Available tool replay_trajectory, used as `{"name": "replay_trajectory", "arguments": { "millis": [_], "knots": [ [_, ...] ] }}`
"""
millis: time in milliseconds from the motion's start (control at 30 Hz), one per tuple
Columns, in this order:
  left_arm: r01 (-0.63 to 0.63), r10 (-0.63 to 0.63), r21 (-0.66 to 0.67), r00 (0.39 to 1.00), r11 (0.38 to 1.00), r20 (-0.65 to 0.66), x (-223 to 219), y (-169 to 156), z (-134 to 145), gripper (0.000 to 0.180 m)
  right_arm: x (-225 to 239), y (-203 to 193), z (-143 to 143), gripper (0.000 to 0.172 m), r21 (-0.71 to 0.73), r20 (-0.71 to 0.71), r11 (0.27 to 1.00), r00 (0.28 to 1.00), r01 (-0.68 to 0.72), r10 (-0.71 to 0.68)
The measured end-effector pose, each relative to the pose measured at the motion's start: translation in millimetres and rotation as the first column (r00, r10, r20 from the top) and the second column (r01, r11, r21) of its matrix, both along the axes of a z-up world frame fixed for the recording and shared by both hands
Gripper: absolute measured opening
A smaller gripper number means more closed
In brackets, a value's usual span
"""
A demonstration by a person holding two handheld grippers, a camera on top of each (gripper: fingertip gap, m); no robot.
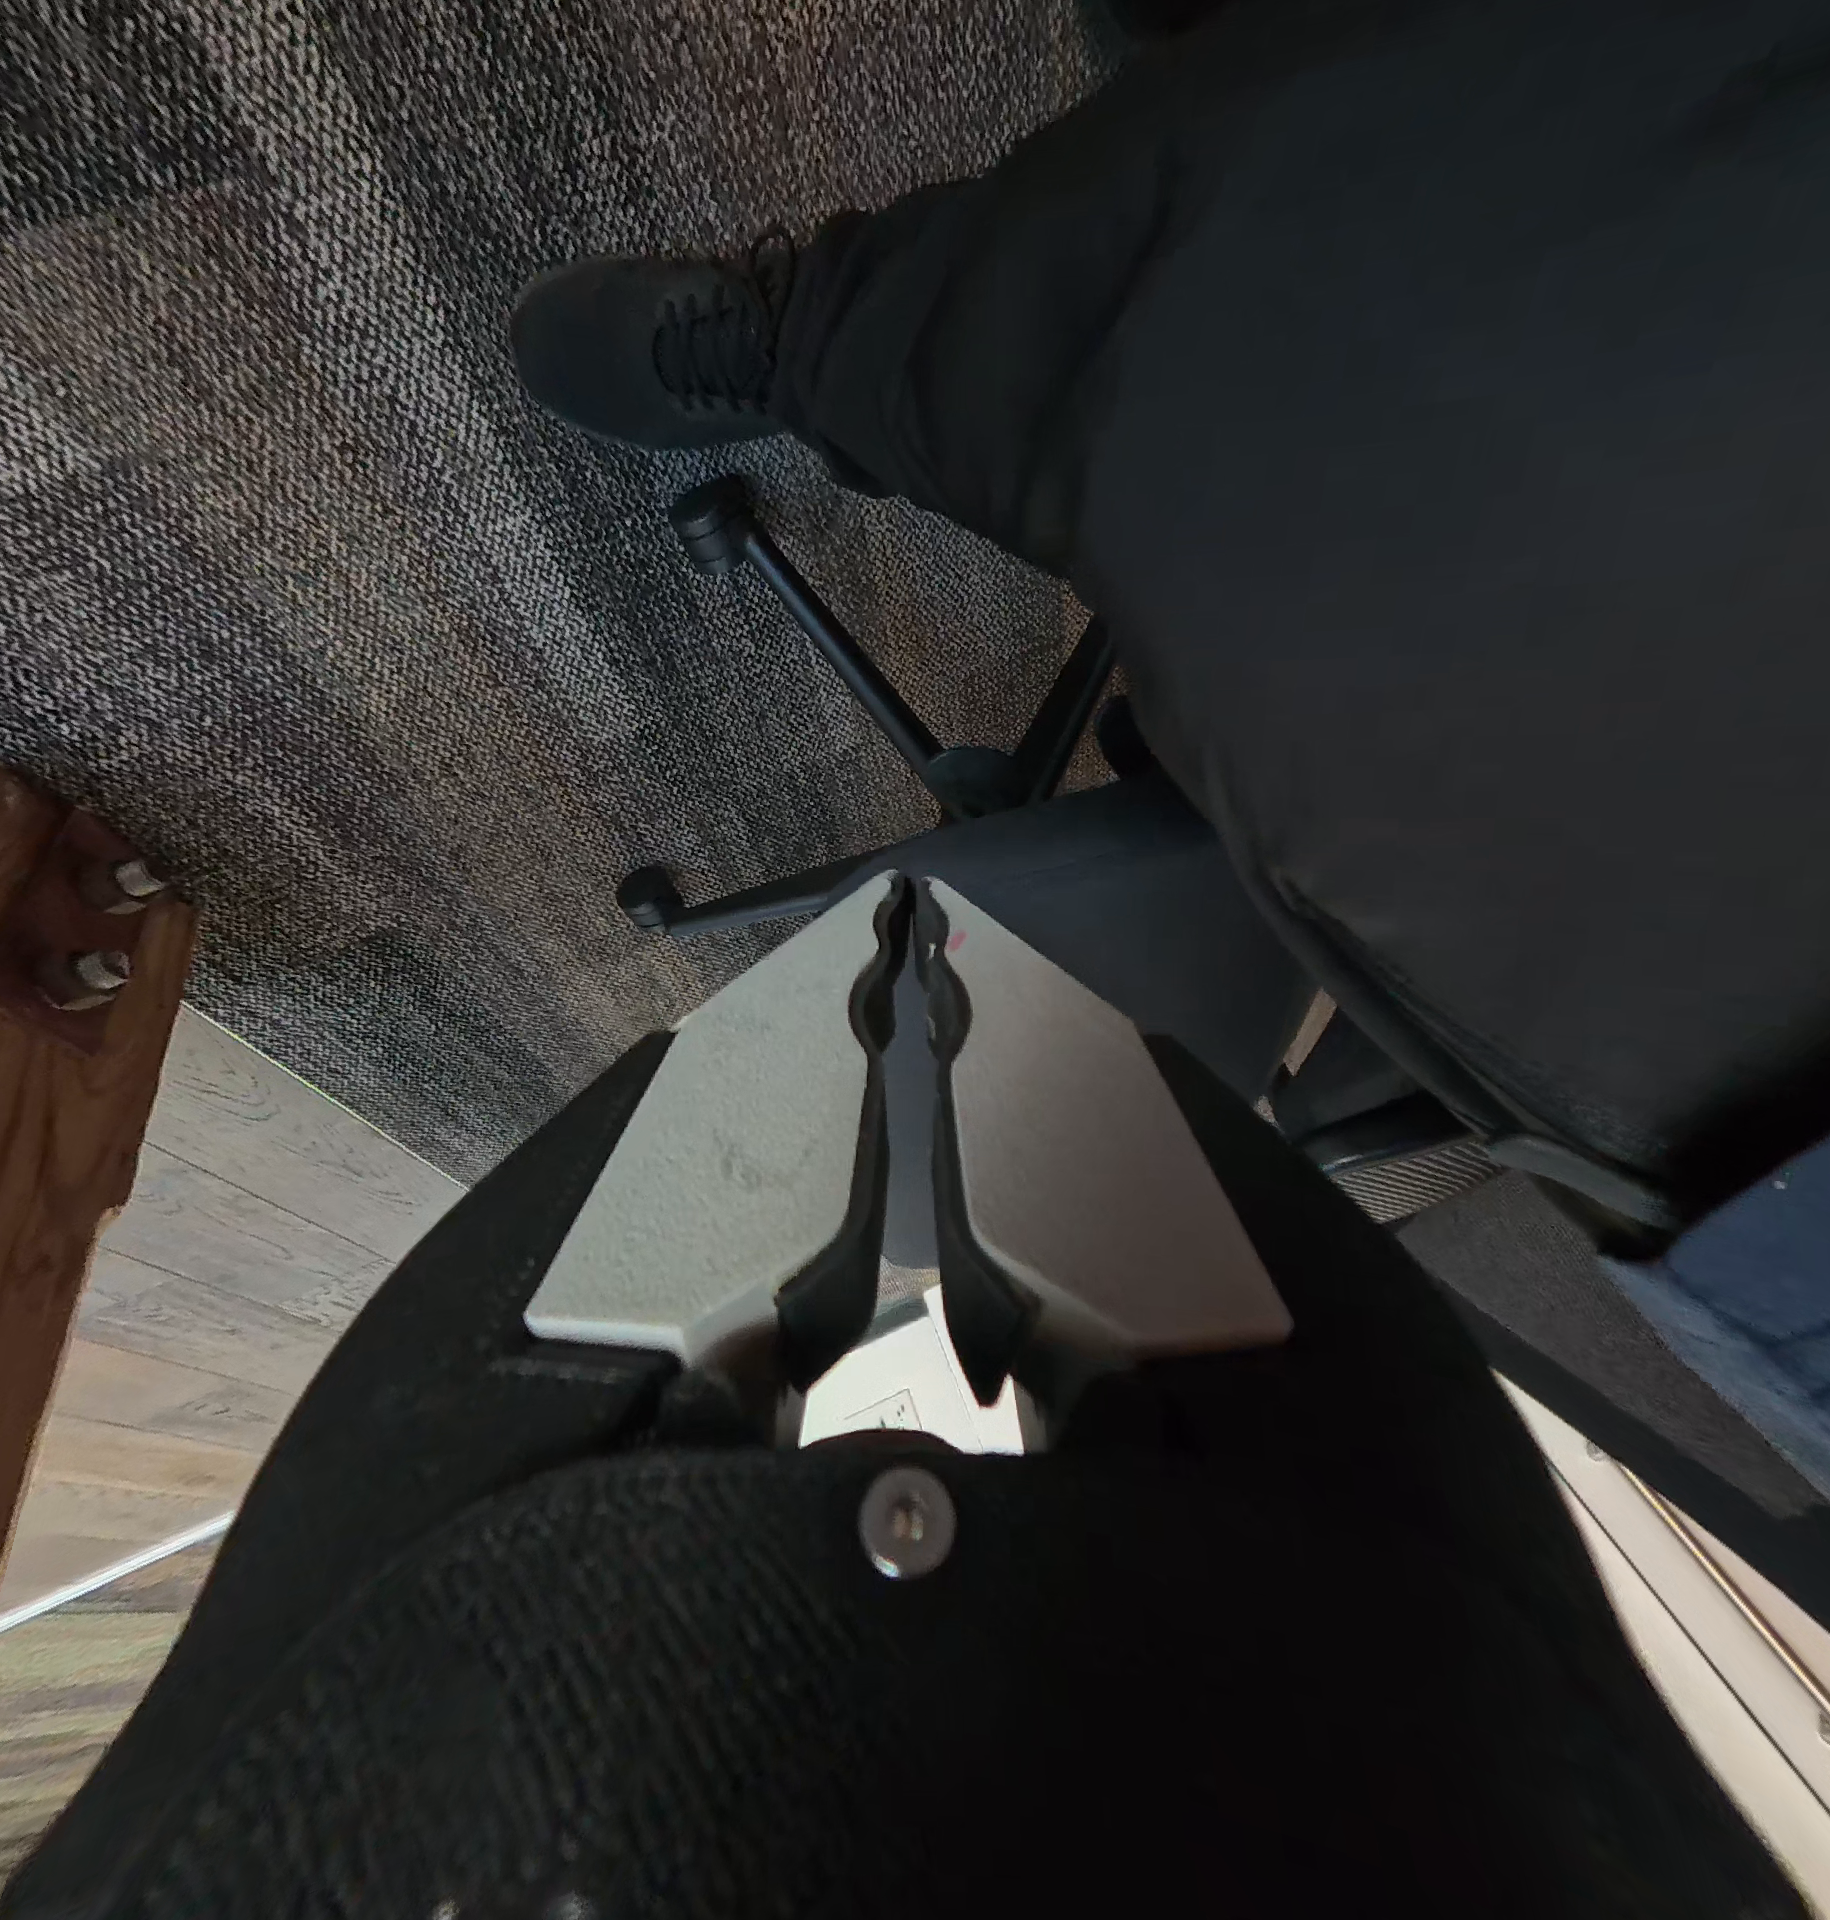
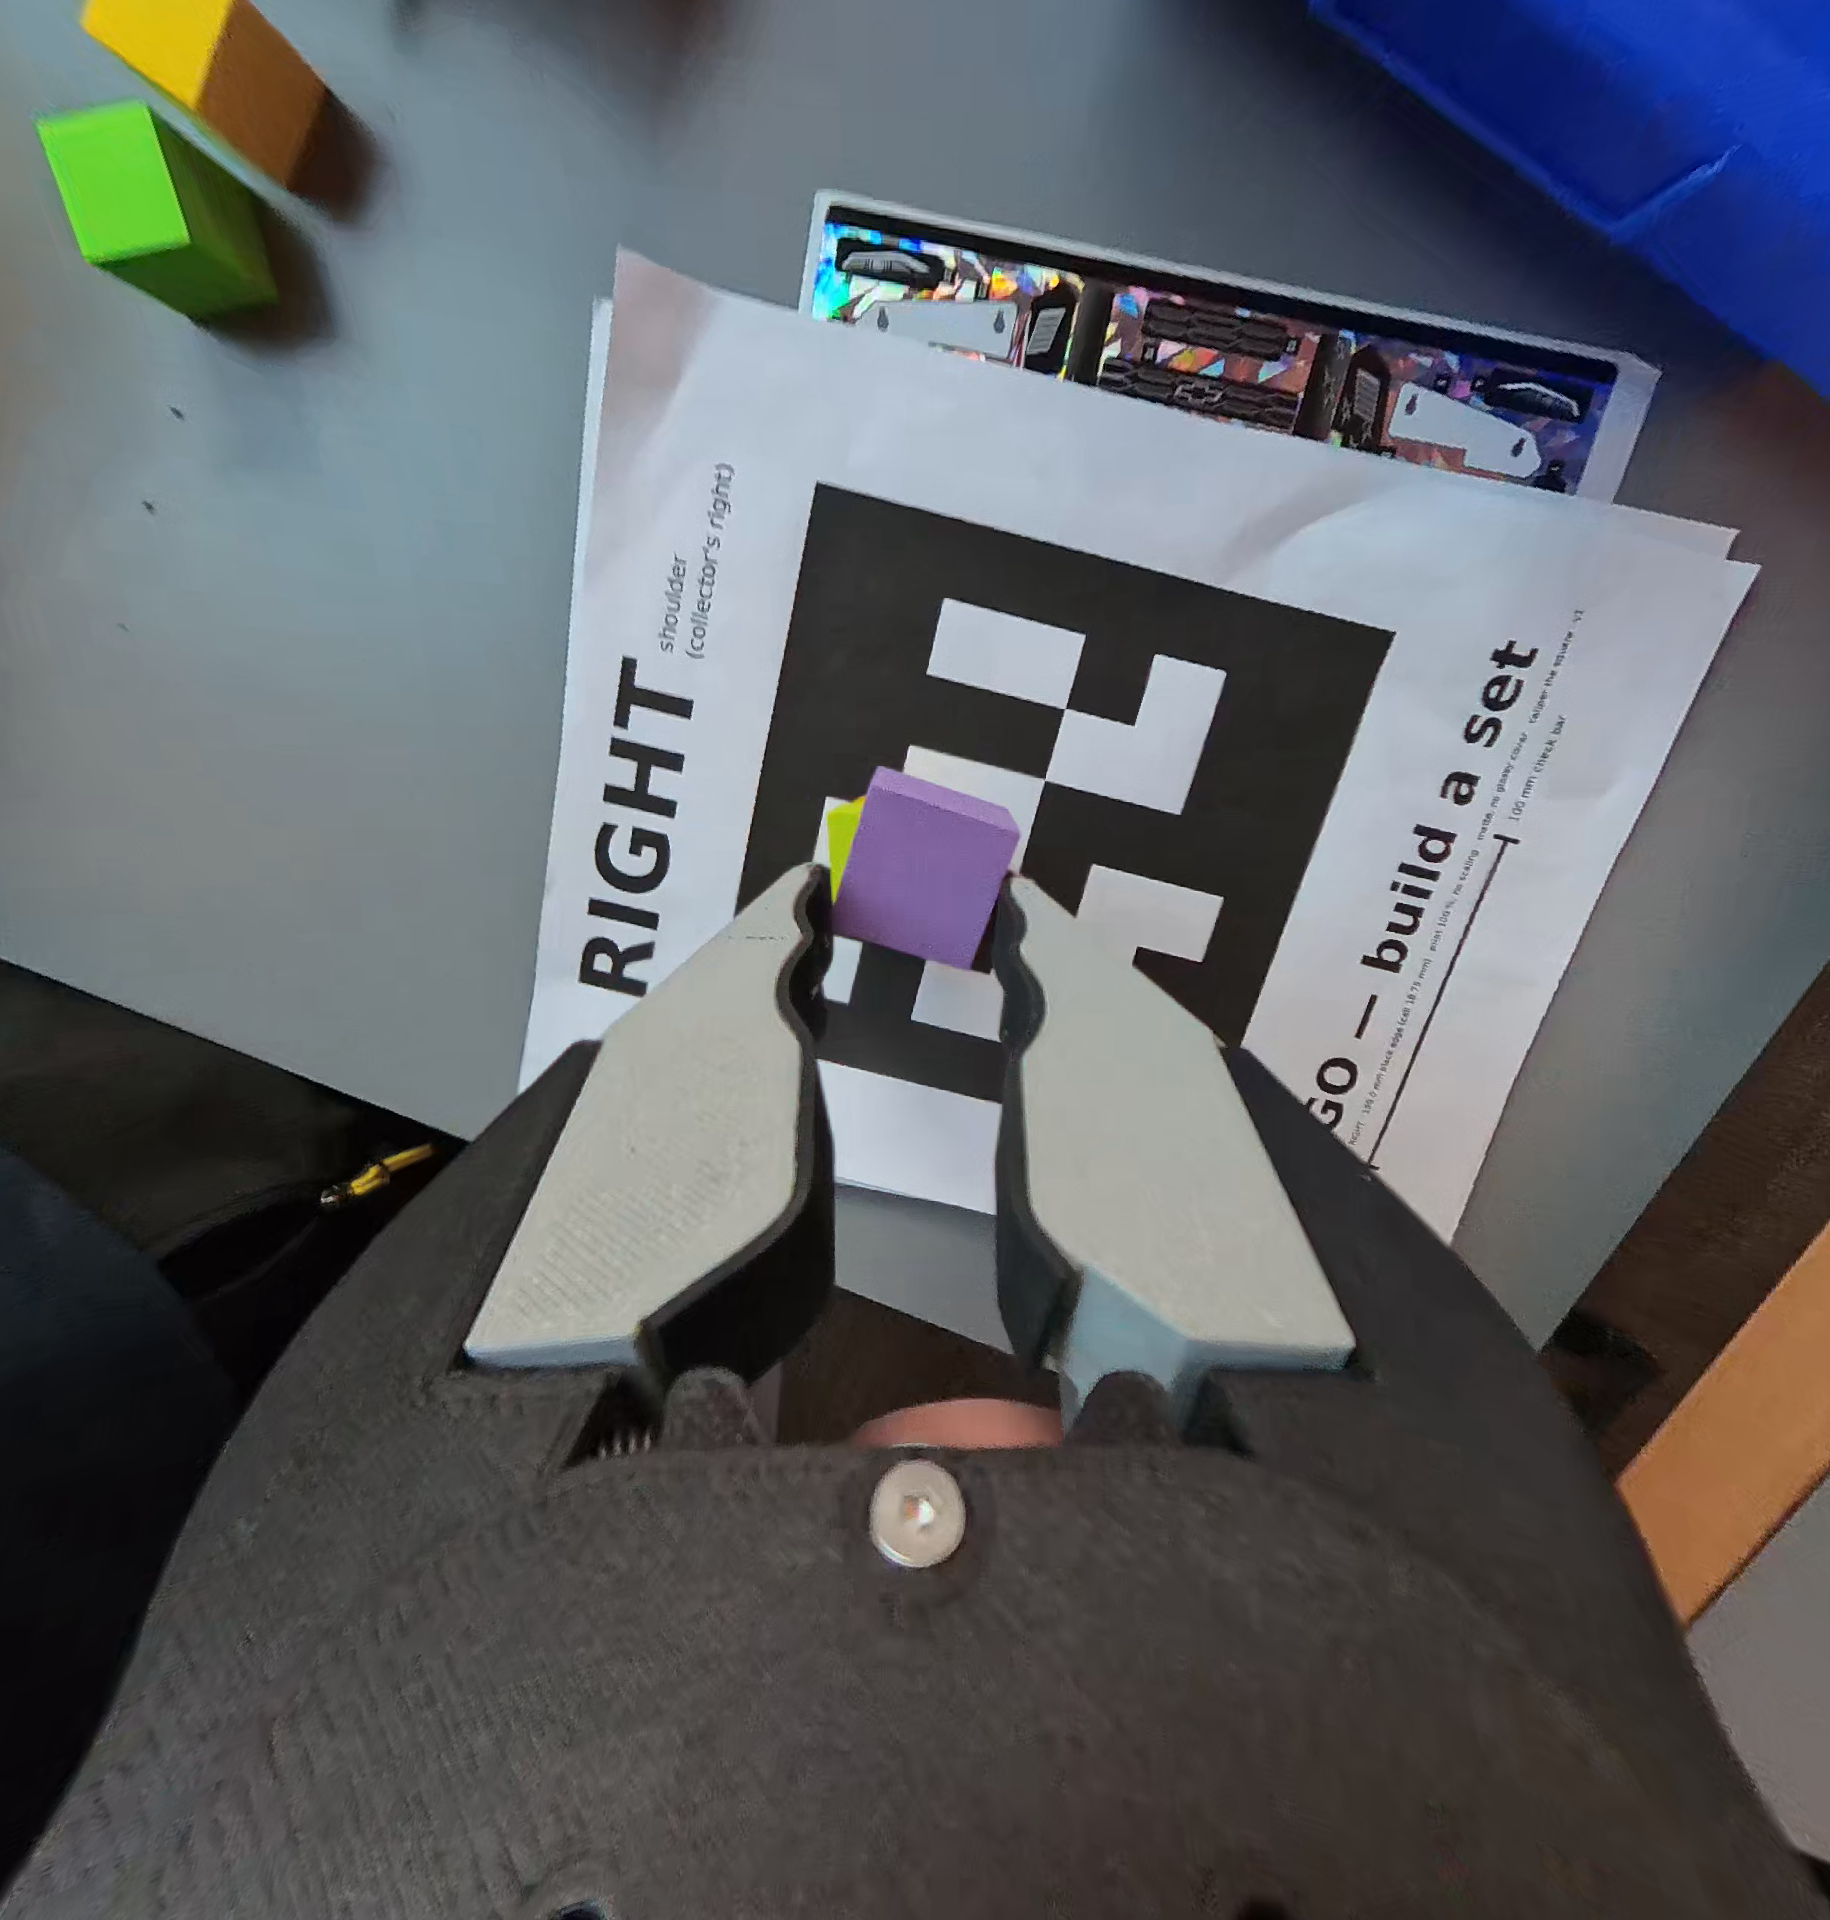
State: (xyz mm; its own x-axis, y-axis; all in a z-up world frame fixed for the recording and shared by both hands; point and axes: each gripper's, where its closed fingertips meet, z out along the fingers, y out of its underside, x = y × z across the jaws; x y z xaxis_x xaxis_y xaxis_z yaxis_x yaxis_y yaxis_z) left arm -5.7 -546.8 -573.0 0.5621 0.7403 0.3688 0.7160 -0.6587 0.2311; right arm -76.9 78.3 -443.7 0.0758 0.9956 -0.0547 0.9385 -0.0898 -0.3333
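Note:
In the right wrist view my right gripper (image 2: 913, 904) is shut on a purple block (image 2: 921, 878), both pads pressed to its sides, above a white sheet printed with a black-and-white square marker (image 2: 1098, 727). A sliver of a yellow-green thing (image 2: 844, 844) shows behind the block's left edge. In the left wrist view my left gripper (image 1: 911, 894) is shut with nothing between its fingertips. It points down over speckled carpet (image 1: 319, 520), near the black base of an office chair (image 1: 952, 769).
A green block (image 2: 147, 203) and a yellow block (image 2: 215, 73) sit at the far left on the grey table (image 2: 267, 623). A blue bin (image 2: 1669, 156) lies far right, a glittery card (image 2: 1202, 343) under the sheets. A person's dark shoe (image 1: 651, 348), leg and a wooden post (image 1: 38, 1091) show by the left gripper. My hands' fingertips stand some 65 centimeters from each other. About 15 centimeters separates my right fingertips from the glittery card (image 2: 1202, 343).

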Motion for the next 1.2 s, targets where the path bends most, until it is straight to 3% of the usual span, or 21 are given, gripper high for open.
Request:
{"name": "replay_trajectory", "arguments": {
  "millis": [233, 633, 767, 900, 967, 1033, 1200],
  "knots": [
    [0.006, -0.006, 0.008, 1.000, 1.000, -0.027, -19.2, 3.2, 4.4, 0.000, 4.3, -6.0, -9.7, 0.029, 0.028, 0.062, 0.996, 0.994, -0.087, 0.085],
    [0.012, -0.012, -0.006, 1.000, 1.000, -0.001, -10.3, -5.2, 3.9, 0.000, 5.7, -6.9, -19.9, 0.031, 0.008, 0.095, 0.997, 0.992, -0.080, 0.079],
    [-0.002, 0.002, -0.005, 1.000, 1.000, -0.005, -12.2, -5.8, 4.2, 0.000, 7.5, -8.6, -11.8, 0.038, -0.001, 0.083, 0.997, 0.994, -0.074, 0.074],
    [-0.013, 0.013, -0.001, 1.000, 1.000, -0.006, -11.4, -4.8, 3.7, 0.000, -13.1, -3.8, 21.0, 0.043, 0.089, -0.033, 0.993, 0.997, -0.071, 0.074],
    [-0.011, 0.011, -0.003, 1.000, 1.000, 0.000, -8.4, -5.0, 3.0, 0.000, -38.0, -16.5, 37.3, 0.042, 0.150, -0.109, 0.981, 0.984, -0.127, 0.144],
    [-0.006, 0.006, -0.008, 1.000, 1.000, 0.007, -5.2, -5.5, 2.6, 0.000, -61.6, -51.0, 35.9, 0.044, 0.106, -0.126, 0.975, 0.970, -0.197, 0.209],
    [-0.021, 0.021, -0.008, 1.000, 1.000, 0.000, -5.8, -3.4, 5.8, 0.000, -105.5, -131.0, -10.0, 0.045, -0.028, -0.096, 0.953, 0.949, -0.303, 0.299]
  ]
}}
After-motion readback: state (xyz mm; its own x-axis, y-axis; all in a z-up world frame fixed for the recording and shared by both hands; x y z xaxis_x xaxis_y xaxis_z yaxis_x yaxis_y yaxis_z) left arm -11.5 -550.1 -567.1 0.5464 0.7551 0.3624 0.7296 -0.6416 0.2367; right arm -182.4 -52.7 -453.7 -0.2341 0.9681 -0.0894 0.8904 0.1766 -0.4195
